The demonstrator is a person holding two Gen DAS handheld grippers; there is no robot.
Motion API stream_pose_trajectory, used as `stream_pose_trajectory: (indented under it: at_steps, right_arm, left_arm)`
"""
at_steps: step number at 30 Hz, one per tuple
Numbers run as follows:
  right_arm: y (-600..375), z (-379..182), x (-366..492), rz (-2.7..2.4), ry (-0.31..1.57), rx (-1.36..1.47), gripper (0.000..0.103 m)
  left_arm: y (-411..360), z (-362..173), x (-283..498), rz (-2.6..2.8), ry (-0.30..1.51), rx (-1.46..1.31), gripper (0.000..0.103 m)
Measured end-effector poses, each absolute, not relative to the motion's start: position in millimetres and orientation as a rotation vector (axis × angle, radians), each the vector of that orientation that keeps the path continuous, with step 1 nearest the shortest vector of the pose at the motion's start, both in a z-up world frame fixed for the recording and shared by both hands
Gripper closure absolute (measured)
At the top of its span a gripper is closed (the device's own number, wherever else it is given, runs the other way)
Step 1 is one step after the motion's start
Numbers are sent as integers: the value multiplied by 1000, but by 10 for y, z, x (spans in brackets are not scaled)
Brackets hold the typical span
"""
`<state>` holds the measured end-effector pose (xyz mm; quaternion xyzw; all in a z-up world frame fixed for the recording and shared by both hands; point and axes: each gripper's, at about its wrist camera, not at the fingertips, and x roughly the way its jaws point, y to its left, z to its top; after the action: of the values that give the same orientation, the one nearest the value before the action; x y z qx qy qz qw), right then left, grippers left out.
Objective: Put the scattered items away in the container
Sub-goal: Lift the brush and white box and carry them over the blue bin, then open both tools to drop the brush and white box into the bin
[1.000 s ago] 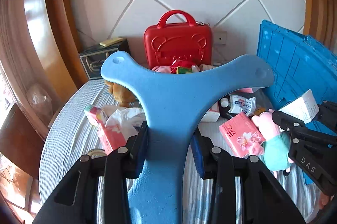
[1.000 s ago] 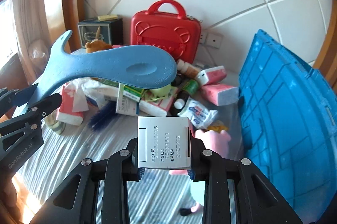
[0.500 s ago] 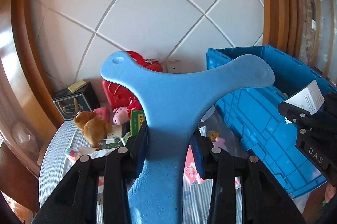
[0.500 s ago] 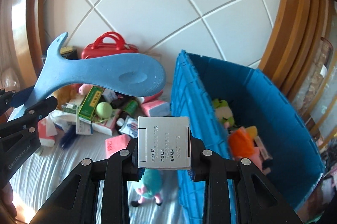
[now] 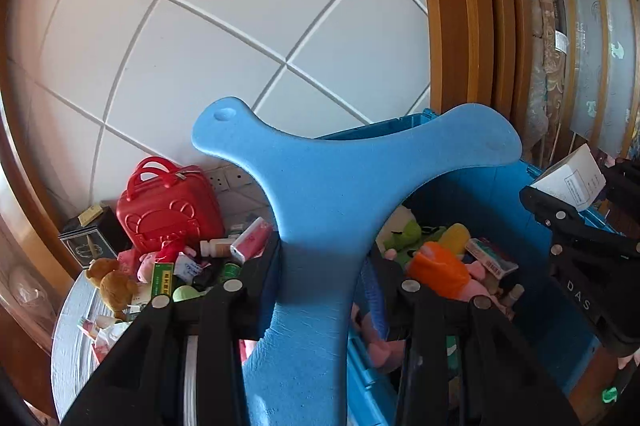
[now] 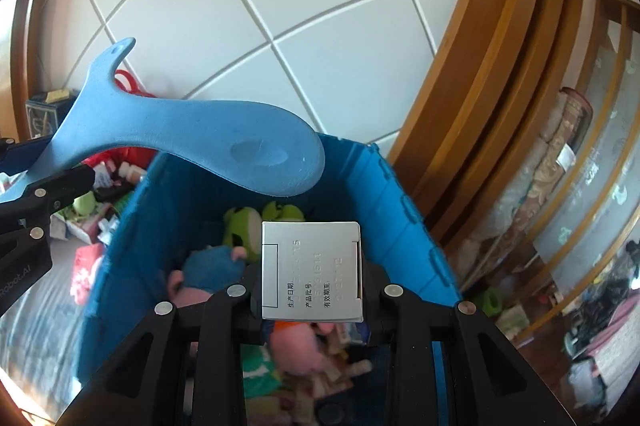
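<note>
Left claw (image 5: 322, 278): clamped on the stem of a blue foam Y-shaped piece (image 5: 336, 185), whose two lobes are spread above the pads. In the right wrist view the piece (image 6: 208, 145) is seen side-on, one lobe held over the near-left corner of the blue container (image 6: 400, 209).

Right claw (image 6: 312, 290): closed on a small silver-white carton (image 6: 311, 272), printed end flap turned toward the camera. The carton is held above the open container, not inside it. From the left wrist view the same carton (image 5: 570, 181) is seen at the right edge, pinched in the right claw (image 5: 576, 197).

Container contents noted: green plush (image 6: 244, 222), blue plush (image 6: 212, 270), pink plush (image 6: 300, 346), orange plush (image 5: 436, 268), small boxes; detail blurred in the right wrist view.

Left of the container, items are scattered on a striped grey surface (image 5: 72, 338): red bear-embossed case (image 5: 168, 209) against the tiled wall, dark box (image 5: 86, 242) beside it, brown teddy (image 5: 110, 282), bottles and packets in a heap.
</note>
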<state>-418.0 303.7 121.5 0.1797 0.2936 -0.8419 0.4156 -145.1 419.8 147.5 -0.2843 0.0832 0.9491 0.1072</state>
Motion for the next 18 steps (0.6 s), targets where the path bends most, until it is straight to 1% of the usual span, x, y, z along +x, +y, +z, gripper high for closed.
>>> stream_pose_trajectory:
  at_steps: [5,10,18]
  right_arm:
    - [3224,1067,-4720,-2066,802,472,74]
    - [3224,790,-5065,-1975,867,547,74]
    - [2968,68,-5440,-1732,1055,794,74]
  left_arm:
    - [4780,1347,-1440,2785,328,-914,66]
    - [5192,1124,-1509,2763,481,-1027,66]
    - [5530,572,-1835,2585,615,-1338,66]
